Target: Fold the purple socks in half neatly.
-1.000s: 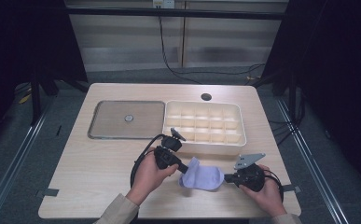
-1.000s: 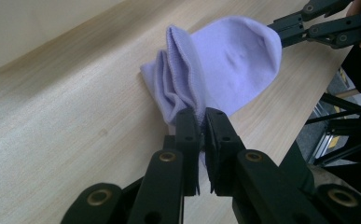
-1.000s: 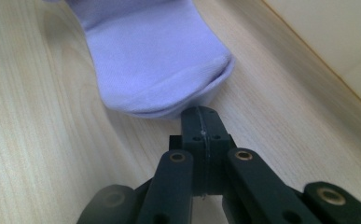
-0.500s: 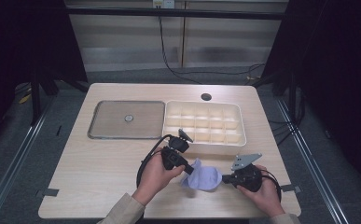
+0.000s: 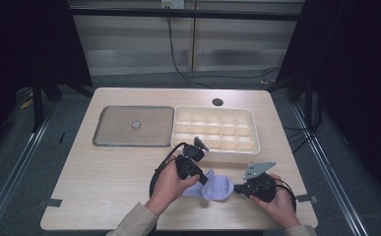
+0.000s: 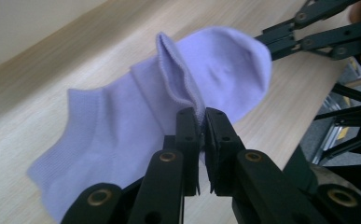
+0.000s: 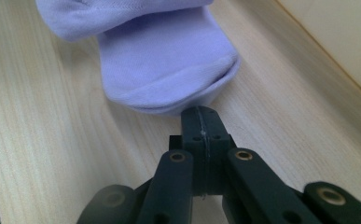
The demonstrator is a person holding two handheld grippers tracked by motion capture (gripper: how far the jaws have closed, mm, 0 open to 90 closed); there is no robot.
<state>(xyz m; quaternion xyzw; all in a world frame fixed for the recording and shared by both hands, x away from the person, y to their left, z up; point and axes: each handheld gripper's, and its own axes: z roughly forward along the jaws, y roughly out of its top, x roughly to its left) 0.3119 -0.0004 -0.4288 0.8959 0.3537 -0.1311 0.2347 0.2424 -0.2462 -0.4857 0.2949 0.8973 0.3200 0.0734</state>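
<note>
A light purple ankle sock (image 5: pixel 218 187) lies on the wooden table near its front edge, stretched between the two grippers. My left gripper (image 6: pixel 201 114) is shut on a raised fold of the cuff (image 6: pixel 178 74), and the fabric is pinched between its pads. In the high view the left gripper (image 5: pixel 206 179) sits at the sock's left end. My right gripper (image 7: pixel 201 111) is shut with its tips on the rim of the sock's toe (image 7: pixel 169 70). The right gripper (image 5: pixel 236 189) comes in from the sock's right side, and its jaws reach the toe (image 6: pixel 243 56) in the left gripper view.
A cream tray (image 5: pixel 212 108) with several compartments stands just behind the hands. A flat grey metal tray (image 5: pixel 114 130) lies to its left with a small round piece (image 5: pixel 135 124) in it. A cable hole (image 5: pixel 217 102) is at the table's far edge.
The left gripper has shifted slightly right with the cuff, so the sock is bunched more toward the toe. The right gripper has stayed put.
</note>
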